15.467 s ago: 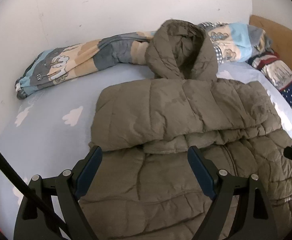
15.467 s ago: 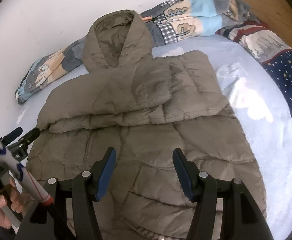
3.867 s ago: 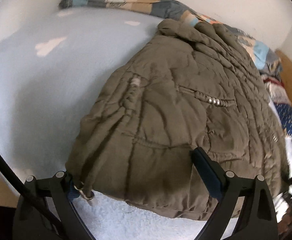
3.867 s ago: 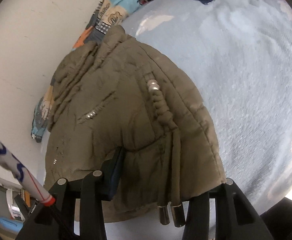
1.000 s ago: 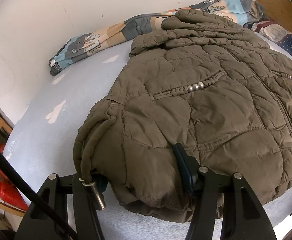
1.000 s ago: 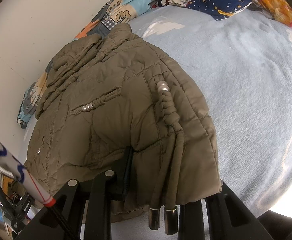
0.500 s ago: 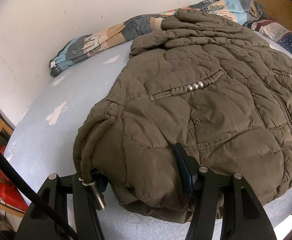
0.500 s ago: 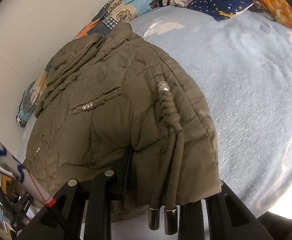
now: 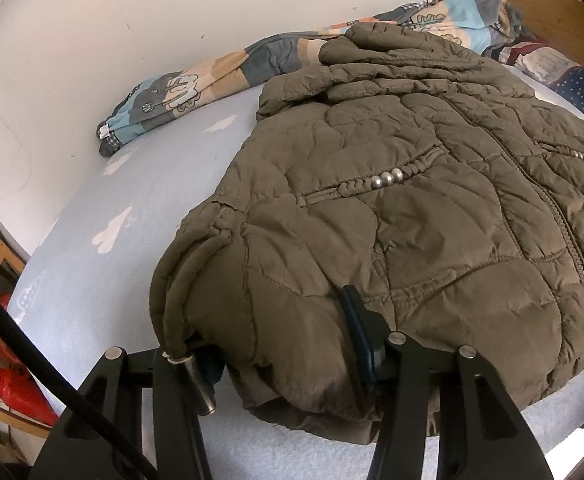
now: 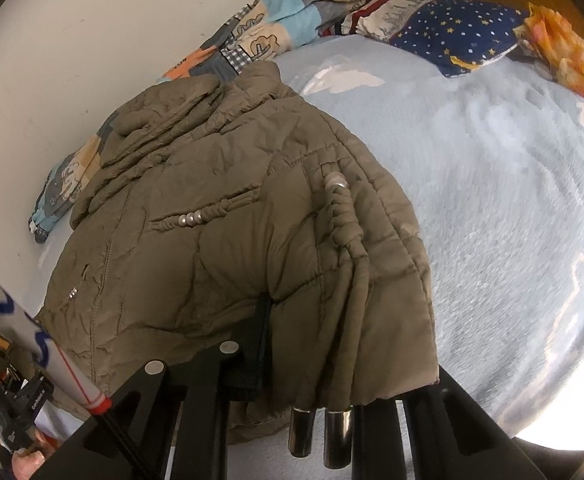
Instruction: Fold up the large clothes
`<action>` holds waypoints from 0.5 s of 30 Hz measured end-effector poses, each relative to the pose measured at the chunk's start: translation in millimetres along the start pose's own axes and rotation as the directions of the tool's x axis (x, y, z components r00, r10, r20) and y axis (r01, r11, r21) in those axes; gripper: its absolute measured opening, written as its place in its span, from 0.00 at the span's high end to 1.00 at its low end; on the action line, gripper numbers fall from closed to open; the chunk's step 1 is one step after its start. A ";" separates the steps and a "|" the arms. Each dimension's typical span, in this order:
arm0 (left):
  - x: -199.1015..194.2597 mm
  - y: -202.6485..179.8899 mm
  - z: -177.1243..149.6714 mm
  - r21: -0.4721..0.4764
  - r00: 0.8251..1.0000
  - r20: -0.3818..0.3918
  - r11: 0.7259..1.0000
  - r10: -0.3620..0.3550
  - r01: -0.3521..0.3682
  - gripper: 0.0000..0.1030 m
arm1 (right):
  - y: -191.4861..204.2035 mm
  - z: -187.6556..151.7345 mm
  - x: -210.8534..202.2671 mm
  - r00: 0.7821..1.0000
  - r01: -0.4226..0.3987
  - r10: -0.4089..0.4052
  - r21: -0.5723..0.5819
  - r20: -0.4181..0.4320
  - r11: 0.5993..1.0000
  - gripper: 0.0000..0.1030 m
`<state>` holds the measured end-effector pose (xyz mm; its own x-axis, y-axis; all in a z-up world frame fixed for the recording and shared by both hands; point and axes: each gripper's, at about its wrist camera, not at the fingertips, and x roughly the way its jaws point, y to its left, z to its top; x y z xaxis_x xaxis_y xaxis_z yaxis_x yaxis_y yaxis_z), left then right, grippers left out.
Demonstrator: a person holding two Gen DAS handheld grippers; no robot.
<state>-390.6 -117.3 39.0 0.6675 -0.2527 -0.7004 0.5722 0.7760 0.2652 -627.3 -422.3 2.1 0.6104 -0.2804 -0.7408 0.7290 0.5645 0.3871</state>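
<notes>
Quilted olive jacket (image 9: pixel 392 208) on the pale blue bed (image 9: pixel 104 248), spreading directly ahead of both tools. The left gripper (image 9: pixel 284 344) was clamped on the near hem corner; the right gripper (image 10: pixel 324 352) pinched the opposite corner, drawcords (image 10: pixel 348 280) hanging over it. Judged progress: the jacket appeared doubled over into a bundle, hood (image 9: pixel 384 40) at the far end beside a patterned quilt (image 9: pixel 196 88); release and perhaps a final fold remained
</notes>
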 end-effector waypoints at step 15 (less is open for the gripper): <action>-6.5 -0.8 -0.7 0.002 1.000 0.019 1.000 0.005 -0.005 0.54 | 7.7 -0.8 -13.0 0.999 0.012 -0.010 -0.040 0.036 0.999 0.83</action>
<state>-395.7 -115.9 42.9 0.6791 -0.2596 -0.6867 0.5698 0.7761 0.2701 -629.8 -413.6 14.3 0.6138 -0.3139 -0.7244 0.7232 0.5916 0.3564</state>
